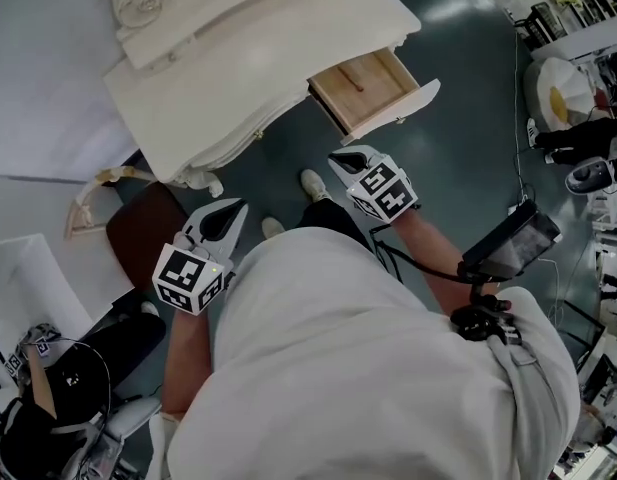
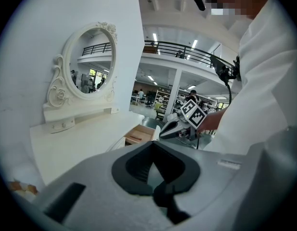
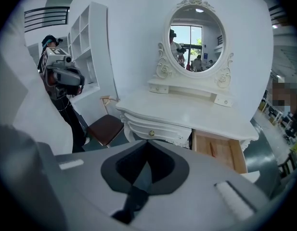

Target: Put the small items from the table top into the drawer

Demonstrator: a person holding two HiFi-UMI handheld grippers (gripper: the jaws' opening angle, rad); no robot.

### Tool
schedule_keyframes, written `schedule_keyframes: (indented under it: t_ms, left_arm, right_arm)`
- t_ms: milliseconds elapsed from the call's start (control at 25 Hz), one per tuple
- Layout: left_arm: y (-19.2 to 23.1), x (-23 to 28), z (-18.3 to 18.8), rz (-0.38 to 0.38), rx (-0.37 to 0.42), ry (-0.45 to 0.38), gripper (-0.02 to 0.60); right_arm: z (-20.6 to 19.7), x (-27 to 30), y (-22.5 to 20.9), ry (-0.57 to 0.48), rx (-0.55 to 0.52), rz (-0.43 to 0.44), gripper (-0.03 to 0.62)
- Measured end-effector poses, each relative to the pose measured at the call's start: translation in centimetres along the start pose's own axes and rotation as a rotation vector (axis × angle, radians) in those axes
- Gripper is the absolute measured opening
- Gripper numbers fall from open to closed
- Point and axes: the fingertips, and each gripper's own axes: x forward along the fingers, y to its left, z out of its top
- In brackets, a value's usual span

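The white dressing table (image 1: pixel 238 68) stands in front of me, its top (image 3: pixel 187 110) bare as far as I see. Its wooden drawer (image 1: pixel 373 86) is pulled open at the right, and a thin red item (image 3: pixel 212 149) lies inside. My left gripper (image 1: pixel 231 208) hangs in the air below the table's front, shut and holding nothing. My right gripper (image 1: pixel 340 158) is just below the drawer's front panel, also shut and holding nothing. Each gripper view shows its own jaws closed to a point, the left gripper (image 2: pixel 153 150) and the right gripper (image 3: pixel 147 150).
A brown-seated stool (image 1: pixel 143 230) stands left of the table, by my left gripper. An oval mirror (image 3: pixel 196 35) rises at the table's back. White shelves (image 3: pixel 85 52) line the wall on the left. Another person (image 1: pixel 48 388) sits at lower left.
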Motion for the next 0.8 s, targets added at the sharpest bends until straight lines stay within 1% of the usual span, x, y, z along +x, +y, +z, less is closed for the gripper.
schedule_keyframes:
  t_ms: [200, 800]
  left_arm:
    - [0.9, 2.8, 0.9, 0.006, -0.026, 0.025, 0.000]
    - [1.1, 3.6, 2.0, -0.035, 0.007, 0.050, 0.000]
  right_arm:
    - [0.0, 0.7, -2.6, 0.011, 0.006, 0.035, 0.000]
    - [0.2, 0.6, -3.1, 0.004, 0.016, 0.008, 0.000]
